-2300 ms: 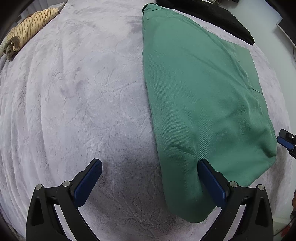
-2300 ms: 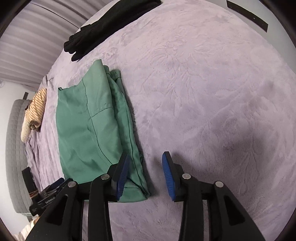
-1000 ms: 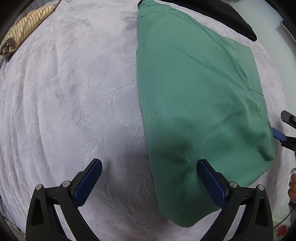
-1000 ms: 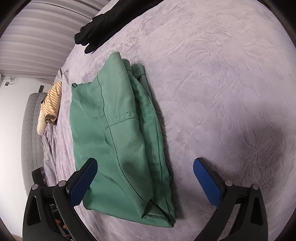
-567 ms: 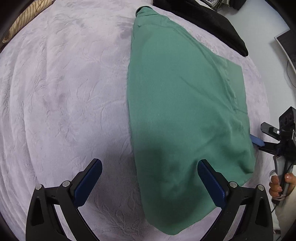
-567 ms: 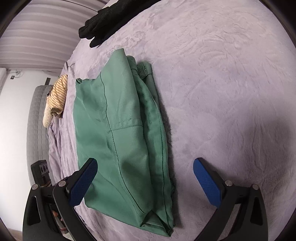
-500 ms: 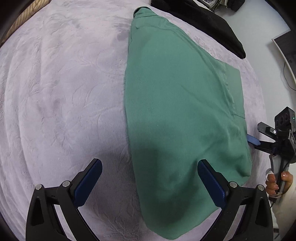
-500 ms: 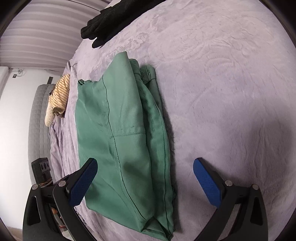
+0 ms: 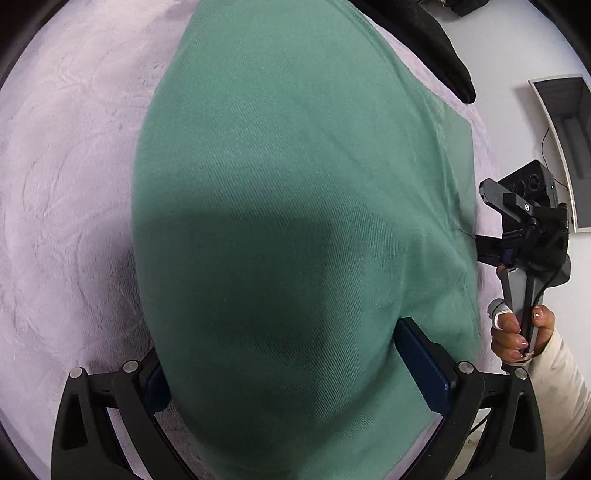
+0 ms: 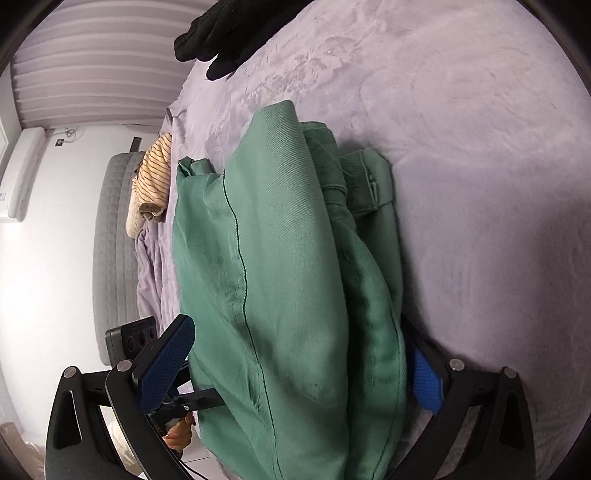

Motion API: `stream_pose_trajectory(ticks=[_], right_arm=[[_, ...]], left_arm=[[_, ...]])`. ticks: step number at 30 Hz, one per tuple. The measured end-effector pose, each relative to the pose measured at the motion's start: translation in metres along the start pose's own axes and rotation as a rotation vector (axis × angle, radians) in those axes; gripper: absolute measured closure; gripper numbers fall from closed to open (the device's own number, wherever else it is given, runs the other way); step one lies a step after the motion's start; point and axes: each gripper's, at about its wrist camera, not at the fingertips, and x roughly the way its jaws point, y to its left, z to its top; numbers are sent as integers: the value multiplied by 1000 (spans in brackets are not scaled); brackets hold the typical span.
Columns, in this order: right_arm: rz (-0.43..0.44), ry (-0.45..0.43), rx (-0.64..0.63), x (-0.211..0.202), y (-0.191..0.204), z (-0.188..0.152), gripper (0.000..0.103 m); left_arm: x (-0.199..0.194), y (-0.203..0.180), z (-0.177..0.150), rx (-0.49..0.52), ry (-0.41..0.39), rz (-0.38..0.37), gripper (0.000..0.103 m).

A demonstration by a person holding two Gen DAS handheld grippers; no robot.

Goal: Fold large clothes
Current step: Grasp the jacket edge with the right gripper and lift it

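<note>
Jaws of left gripper (image 9: 299,373) and right gripper (image 10: 295,369) spread wide, straddling folded green garment (image 9: 295,184) on lilac blanket (image 10: 480,184), not clamped. Black clothing (image 10: 229,33) at blanket's far edge.

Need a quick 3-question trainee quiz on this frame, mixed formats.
1. True or false: both tongs, left and right, are open and straddle the folded green garment.
2. Which lies nearer the black clothing: A) the striped garment, or B) the green garment?
3. Fill in: everything rests on a ___ blanket.

Key: 1 true; 2 B; 3 lilac.
</note>
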Motion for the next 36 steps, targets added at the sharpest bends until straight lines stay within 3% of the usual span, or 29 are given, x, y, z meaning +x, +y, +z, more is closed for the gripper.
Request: stream_pose_trajectory(ticks=[5, 11, 12, 13, 16, 18, 21, 26, 31, 36], right_arm=[[27, 14, 1, 11, -4, 7, 0], [56, -18, 83, 10, -10, 11, 3], [51, -20, 93, 9, -12, 9, 20], [45, -20, 108, 9, -15, 8, 54], [78, -48, 152, 7, -23, 3, 76], [105, -72, 145, 4, -18, -2, 79], [171, -98, 144, -2, -6, -8, 81], [255, -131, 120, -12, 26, -21, 81], [275, -149, 106, -20, 58, -41, 81], [280, -137, 104, -8, 85, -74, 81]], left_arm=[[7, -6, -4, 43, -6, 27, 0], [3, -6, -12, 21, -38, 37, 3], [1, -8, -14, 21, -55, 48, 7], [-1, -9, -17, 25, -72, 59, 10], [-11, -10, -24, 40, -101, 59, 27], [-20, -10, -27, 45, -105, 43, 42], [-40, -8, -26, 52, -124, 2, 56], [-76, -7, -41, 86, -165, -50, 57], [-110, 1, -70, 114, -173, -87, 57], [-139, 25, -106, 121, -156, -73, 57]])
